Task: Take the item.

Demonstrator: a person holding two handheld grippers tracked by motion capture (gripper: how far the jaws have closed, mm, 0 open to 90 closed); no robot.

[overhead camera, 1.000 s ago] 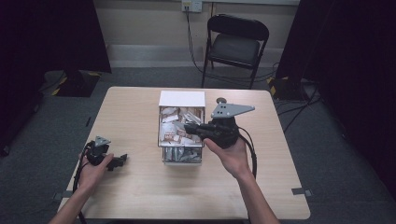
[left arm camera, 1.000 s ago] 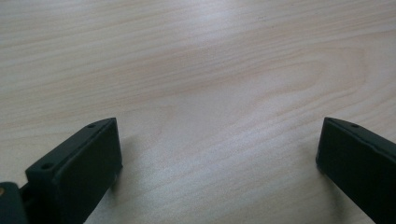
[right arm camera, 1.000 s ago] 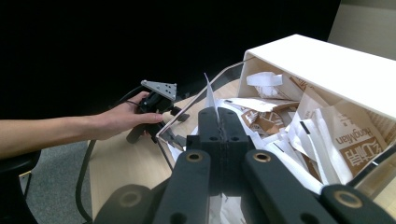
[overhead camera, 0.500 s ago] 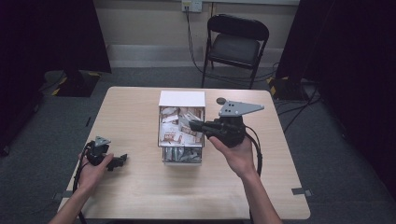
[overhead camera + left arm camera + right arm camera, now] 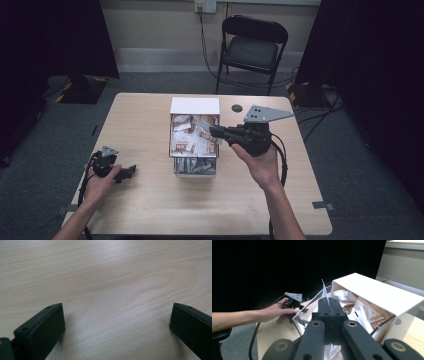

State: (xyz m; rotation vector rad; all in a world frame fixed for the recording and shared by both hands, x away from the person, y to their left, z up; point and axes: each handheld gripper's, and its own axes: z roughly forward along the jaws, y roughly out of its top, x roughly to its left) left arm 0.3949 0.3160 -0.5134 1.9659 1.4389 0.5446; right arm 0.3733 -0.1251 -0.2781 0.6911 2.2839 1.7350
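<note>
A white box (image 5: pixel 195 106) stands mid-table, holding several brown-and-white packets (image 5: pixel 184 145). My right gripper (image 5: pixel 214 131) hovers over the box's right side, shut on a thin white packet (image 5: pixel 204 128). In the right gripper view the jaws (image 5: pixel 328 301) are pressed together and the packet (image 5: pixel 324 290) sticks up edge-on between them, with the box (image 5: pixel 372 290) just beyond. My left gripper (image 5: pixel 127 172) rests on the table at the left, held by a hand. In the left gripper view its jaws (image 5: pixel 117 320) stand wide open over bare wood.
The box's front compartment holds greyish packets (image 5: pixel 195 165). A small dark disc (image 5: pixel 237 107) lies on the wooden table (image 5: pixel 150 210) behind the right gripper. A black folding chair (image 5: pixel 252 47) stands beyond the far edge. Cables trail from both grippers.
My right gripper has drifted slightly to the right and up with the packet in it. The left gripper has stayed still.
</note>
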